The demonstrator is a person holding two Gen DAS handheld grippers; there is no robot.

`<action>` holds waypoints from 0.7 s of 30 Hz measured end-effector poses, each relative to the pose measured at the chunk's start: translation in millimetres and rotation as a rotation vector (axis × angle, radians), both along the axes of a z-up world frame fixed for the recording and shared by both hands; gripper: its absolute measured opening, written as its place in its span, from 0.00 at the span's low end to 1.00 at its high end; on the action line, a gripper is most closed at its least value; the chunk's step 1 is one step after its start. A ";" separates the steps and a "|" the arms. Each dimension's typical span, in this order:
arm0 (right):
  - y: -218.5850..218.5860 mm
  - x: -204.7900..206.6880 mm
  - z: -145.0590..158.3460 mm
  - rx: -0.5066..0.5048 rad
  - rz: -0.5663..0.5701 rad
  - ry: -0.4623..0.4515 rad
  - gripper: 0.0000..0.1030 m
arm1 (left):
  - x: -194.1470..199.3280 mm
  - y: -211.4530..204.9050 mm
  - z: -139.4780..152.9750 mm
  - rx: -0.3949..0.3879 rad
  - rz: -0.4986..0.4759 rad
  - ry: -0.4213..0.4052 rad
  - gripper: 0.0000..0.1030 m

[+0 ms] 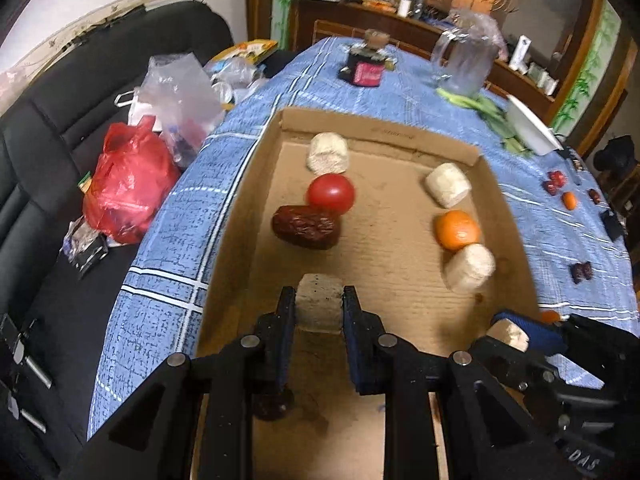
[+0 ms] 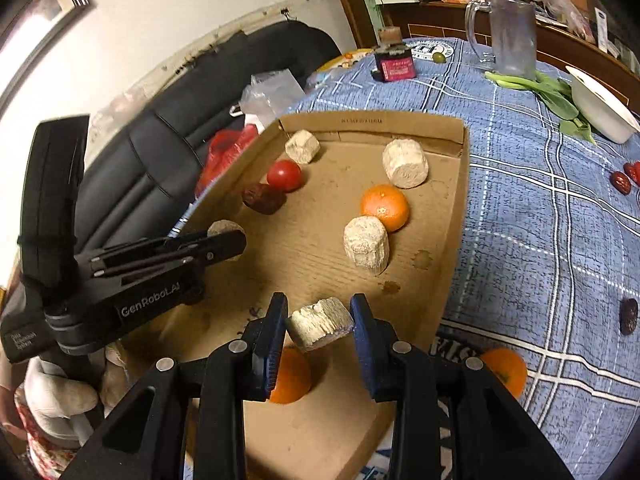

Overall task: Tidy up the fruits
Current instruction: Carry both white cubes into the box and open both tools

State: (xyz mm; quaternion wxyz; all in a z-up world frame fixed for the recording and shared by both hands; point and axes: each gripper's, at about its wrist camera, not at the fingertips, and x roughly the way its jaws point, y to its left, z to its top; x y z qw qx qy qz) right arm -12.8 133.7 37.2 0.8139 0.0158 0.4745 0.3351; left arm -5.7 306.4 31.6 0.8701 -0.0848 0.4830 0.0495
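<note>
Both grippers hold 1 pale crumbly cylinder each over the shallow cardboard tray point(image 2: 456, 208): the left gripper point(image 1: 319, 304) pinches its piece point(image 1: 320, 302); the right gripper point(image 2: 320, 316) clamps a tilted piece point(image 2: 320, 322). Each should be lowered gently beside the orange tangerine point(image 2: 385, 206) and eased free.

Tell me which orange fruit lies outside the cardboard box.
The round orange fruit on the blue checked tablecloth, right of the right gripper; the others sit inside the brown cardboard box.

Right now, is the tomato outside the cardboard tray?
No, the tomato sits inside the cardboard tray, against a red date.
</note>
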 end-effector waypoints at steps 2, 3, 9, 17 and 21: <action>2.8 2.6 -4.3 -0.014 0.001 0.003 0.35 | 2.6 2.6 -4.6 -0.003 0.008 0.015 0.21; 3.6 3.7 -5.8 -0.020 0.001 0.004 0.35 | 2.9 3.5 -5.1 -0.004 0.008 0.012 0.21; 9.2 4.8 -6.4 -0.044 0.005 -0.020 0.35 | 2.4 4.8 -3.2 -0.011 0.019 0.004 0.21; 4.0 0.4 0.4 -0.008 -0.002 -0.017 0.42 | -12.1 10.2 12.6 -0.060 0.043 -0.041 0.40; -5.6 -11.3 14.4 0.029 -0.010 -0.041 0.44 | -35.2 6.2 34.0 -0.060 0.067 -0.110 0.43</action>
